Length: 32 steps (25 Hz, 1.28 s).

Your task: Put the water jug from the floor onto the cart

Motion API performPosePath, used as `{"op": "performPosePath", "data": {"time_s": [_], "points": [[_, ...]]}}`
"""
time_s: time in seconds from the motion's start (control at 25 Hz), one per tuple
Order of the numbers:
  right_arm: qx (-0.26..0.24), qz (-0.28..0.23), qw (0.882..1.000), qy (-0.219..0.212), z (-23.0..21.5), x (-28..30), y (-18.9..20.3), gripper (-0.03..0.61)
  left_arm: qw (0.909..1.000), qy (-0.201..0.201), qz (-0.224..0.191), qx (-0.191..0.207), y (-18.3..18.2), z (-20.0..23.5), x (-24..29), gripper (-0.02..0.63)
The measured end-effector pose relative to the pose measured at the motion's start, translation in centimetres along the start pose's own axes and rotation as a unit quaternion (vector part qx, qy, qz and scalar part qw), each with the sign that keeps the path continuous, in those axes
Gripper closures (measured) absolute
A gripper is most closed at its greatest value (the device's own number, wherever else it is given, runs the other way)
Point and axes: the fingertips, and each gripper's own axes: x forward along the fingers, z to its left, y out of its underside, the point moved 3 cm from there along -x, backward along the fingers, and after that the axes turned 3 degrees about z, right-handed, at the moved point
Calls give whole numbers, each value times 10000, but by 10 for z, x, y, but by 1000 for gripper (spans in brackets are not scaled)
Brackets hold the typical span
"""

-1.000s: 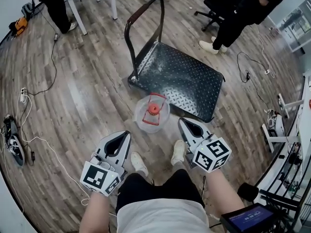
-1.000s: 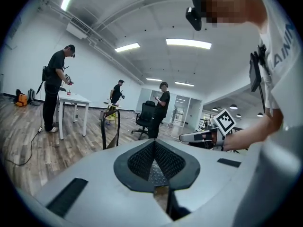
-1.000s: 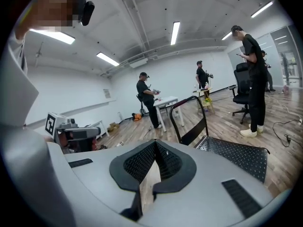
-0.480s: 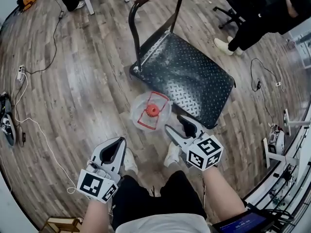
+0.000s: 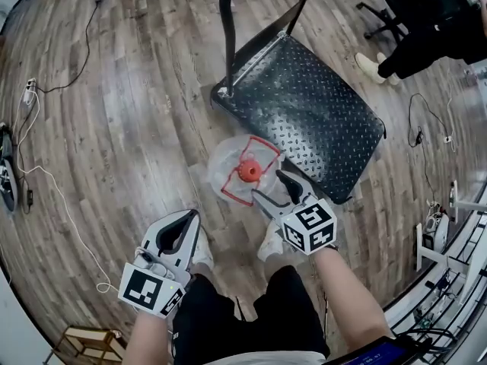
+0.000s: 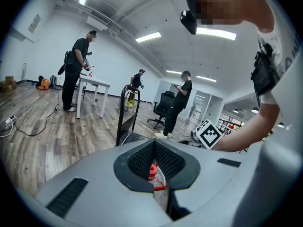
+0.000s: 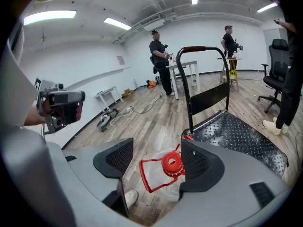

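Head view: water jug (image 5: 245, 172) beside cart (image 5: 319, 120), handle (image 5: 224, 29) at far end.

I see a clear water jug (image 5: 222, 166) with a red cap (image 5: 247, 172) and a black cart (image 5: 319, 112) whose deck bears a raised diamond pattern. The floor (image 5: 114, 128) is grey-brown wood planking. The person's shorts (image 5: 251, 310) are black, the shoes (image 5: 270, 243) white.

The head view looks steeply down; both gripper views sit low, near the shared water jug (image 5: 245, 172) and cart (image 5: 312, 112).
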Motion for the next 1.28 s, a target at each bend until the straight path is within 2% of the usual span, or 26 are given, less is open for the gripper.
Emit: {"op": "performPosePath", "data": {"time_s": [0.28,0.52,0.92,1.16,1.28], "points": [[-201,500,9985,66,-18,53,31,236,9999,-74,59,-61,20,20,12,615],[-555,864,9946,152,-28,88,51,237,9999,-110,100,-79,32,26,18,615],[-498,1069,9925,312,-35,113,68,238,9998,-90,135,-143,48,37,23,615],[-647,1494,9855,472,-32,124,82,239,9994,-99,191,-267,55,38,22,615],[-628,1448,9858,581,-33,125,83,265,9994,-39,195,-279,54,37,23,615]]}}
